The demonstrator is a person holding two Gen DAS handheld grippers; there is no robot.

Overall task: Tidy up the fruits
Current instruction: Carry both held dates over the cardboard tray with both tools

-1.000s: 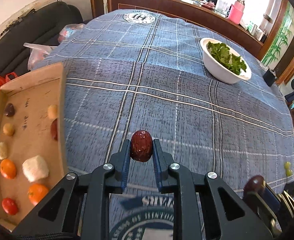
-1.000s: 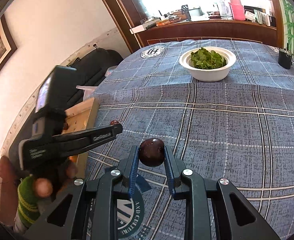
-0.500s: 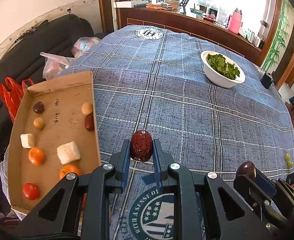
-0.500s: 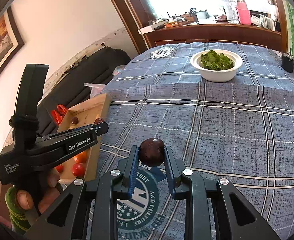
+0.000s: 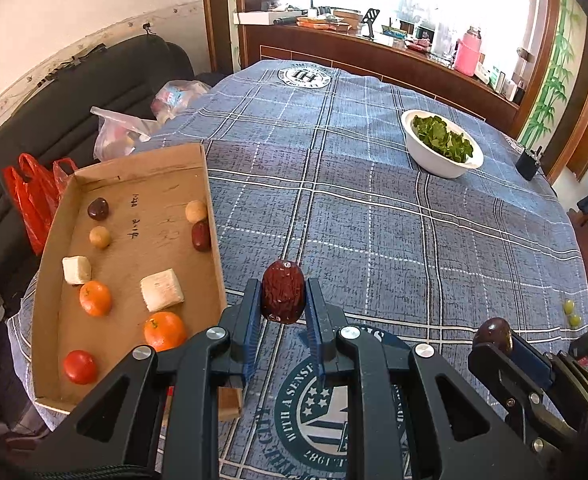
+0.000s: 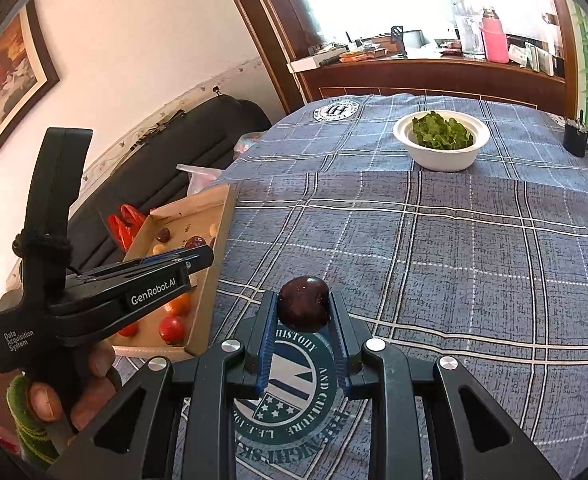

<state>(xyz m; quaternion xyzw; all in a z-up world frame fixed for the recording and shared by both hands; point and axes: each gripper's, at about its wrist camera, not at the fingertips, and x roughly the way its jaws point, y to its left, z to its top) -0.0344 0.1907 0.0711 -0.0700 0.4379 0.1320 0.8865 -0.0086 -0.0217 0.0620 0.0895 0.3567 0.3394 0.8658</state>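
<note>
**Left wrist view: each gripper holds one dark fruit above the blue cloth**

Left wrist view shows the left gripper (image 5: 283, 300) low in the middle of the frame. Its two fingers are pressed tight on a wrinkly red date (image 5: 283, 297). The date stands up tall between them, over the blue checked tablecloth (image 5: 374, 220).

At the left of the frame sits a cardboard tray (image 5: 210, 200) on the cloth. Inside it lie two small oranges (image 5: 95, 298), a red tomato (image 5: 79, 367), two white chunks (image 5: 161, 290), two pale round fruits (image 5: 100, 237), a dark fruit (image 5: 97, 209) and another red date (image 5: 201, 235). The date lies against the tray's right wall, just under a pale fruit.

At the lower right of this frame is the right gripper (image 5: 494, 338) with a dark round fruit in its tip. Two little green grapes (image 5: 571, 312) lie at the far right edge of the cloth.

Right wrist view shows the right gripper (image 6: 303, 312) in the lower middle. Its fingers squeeze a dark plum (image 6: 303, 304) on both sides. The left gripper (image 6: 198, 258) reaches in from the left, over the tray (image 6: 222, 224).

A white bowl (image 6: 442, 158) of green leaves sits in the upper right, well apart from both grippers.
</note>
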